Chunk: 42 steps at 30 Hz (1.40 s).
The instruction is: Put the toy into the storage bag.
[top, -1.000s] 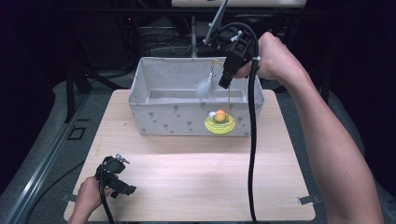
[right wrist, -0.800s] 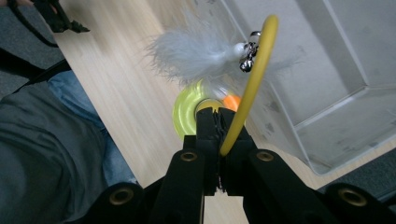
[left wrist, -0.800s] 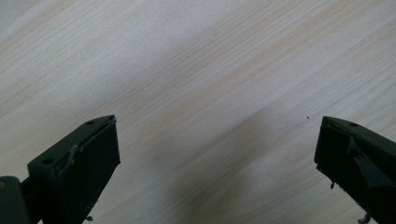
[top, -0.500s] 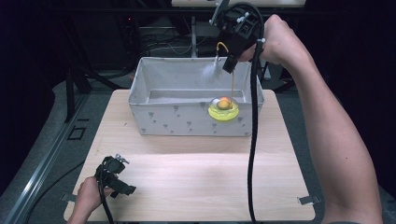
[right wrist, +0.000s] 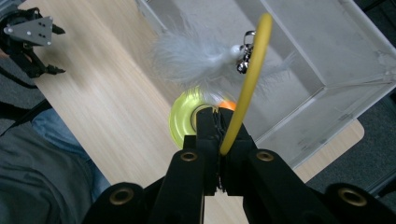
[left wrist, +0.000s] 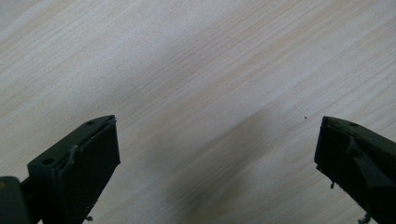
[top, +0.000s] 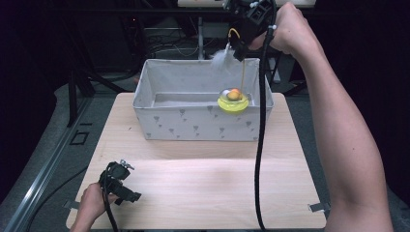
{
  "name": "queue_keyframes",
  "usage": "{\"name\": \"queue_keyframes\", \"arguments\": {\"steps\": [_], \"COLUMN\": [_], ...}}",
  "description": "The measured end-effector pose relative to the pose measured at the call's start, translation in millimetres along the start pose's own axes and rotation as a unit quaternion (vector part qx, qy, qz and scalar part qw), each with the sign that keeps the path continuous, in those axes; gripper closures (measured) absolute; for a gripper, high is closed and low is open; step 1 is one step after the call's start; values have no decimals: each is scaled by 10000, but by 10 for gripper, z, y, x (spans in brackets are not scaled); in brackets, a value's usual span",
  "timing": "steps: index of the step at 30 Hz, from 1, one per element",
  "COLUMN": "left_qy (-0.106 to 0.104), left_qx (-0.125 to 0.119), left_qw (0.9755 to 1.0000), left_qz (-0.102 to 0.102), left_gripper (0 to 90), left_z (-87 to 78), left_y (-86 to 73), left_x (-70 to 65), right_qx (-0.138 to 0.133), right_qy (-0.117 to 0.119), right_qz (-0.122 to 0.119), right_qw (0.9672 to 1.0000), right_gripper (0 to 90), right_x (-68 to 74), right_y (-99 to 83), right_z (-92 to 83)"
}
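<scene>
Right claw view: my right claw (right wrist: 219, 140) is closed on the yellow wand (right wrist: 247, 79) of a cat toy, its jaws pinching the rod near one end.
Object location: the toy hangs from my right claw, raised above the far right part of the grey fabric bin (top: 159, 116). In the high view the yellow-green disc (top: 233, 103) with its orange ball (top: 234, 94) dangles below the claw on a thin line, level with the bin's inside near its right wall.
Feather tuft: white feathers (right wrist: 196, 56) and a small metal bell (right wrist: 244, 63) sit just beyond my jaws, beside the wand.
Stiffness, judged: the wand curves in my grip, so I treat it as springy, not rigid. The feathers are soft and will crush.
Weight, judged: light overall. The disc is the heaviest part and will swing like a pendulum under any quick move.
Hold point: the bare wand is the correct grasp. I avoid the feathers, the bell and the thin line.
Slip risk, judged: the round rod looks smooth and may rotate between flat jaws, so I maintain firm closure.
Left claw: my left claw (top: 118, 181) rests low on the table (top: 203, 183), well apart from the bin. In the left claw view its jaws stand wide apart over bare wood with nothing between them.
Clearance: the right claw's cable (top: 261, 145) trails down in front of the bin's right end.
</scene>
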<state>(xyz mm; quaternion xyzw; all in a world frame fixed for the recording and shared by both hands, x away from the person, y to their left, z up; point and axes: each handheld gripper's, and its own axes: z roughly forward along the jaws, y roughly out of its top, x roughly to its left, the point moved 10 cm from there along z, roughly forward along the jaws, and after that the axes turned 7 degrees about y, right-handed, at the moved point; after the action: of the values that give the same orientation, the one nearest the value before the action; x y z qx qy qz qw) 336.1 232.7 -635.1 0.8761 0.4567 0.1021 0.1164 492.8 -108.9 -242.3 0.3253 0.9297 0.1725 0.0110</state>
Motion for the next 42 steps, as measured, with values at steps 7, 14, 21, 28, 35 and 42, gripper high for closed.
{"name": "queue_keyframes", "arguments": {"steps": [7, 14, 21, 28, 35, 42], "left_qy": [2, 3, 8, 1, -7, -10], "left_qx": [9, 14, 12, 10, 8, -1], "left_qw": [10000, 10000, 10000, 10000, 10000, 10000], "left_qz": [26, 27, 33, 42, 45, 67], "left_gripper": [3, 3, 3, 3, 3, 3], "left_z": [1, 0, -1, 2, 2, 4], "left_y": [7, 5, 5, 10, 12, 17], "left_x": [-7, -4, -4, -14, -14, -15], "right_qx": [-114, -209, -400, -484, -586, -621], "right_qy": [-149, -263, -330, -384, -510, -555], "right_qz": [169, 409, 611, 811, 916, 989], "right_qw": [9997, 9986, 9968, 9948, 9928, 9916], "right_gripper": [879, 879, 879, 879, 880, 880], "right_x": [-140, -314, -495, -644, -806, -908], "right_y": [49, 90, 137, 136, 141, 110], "right_z": [-71, -112, -103, -53, 74, 208]}}
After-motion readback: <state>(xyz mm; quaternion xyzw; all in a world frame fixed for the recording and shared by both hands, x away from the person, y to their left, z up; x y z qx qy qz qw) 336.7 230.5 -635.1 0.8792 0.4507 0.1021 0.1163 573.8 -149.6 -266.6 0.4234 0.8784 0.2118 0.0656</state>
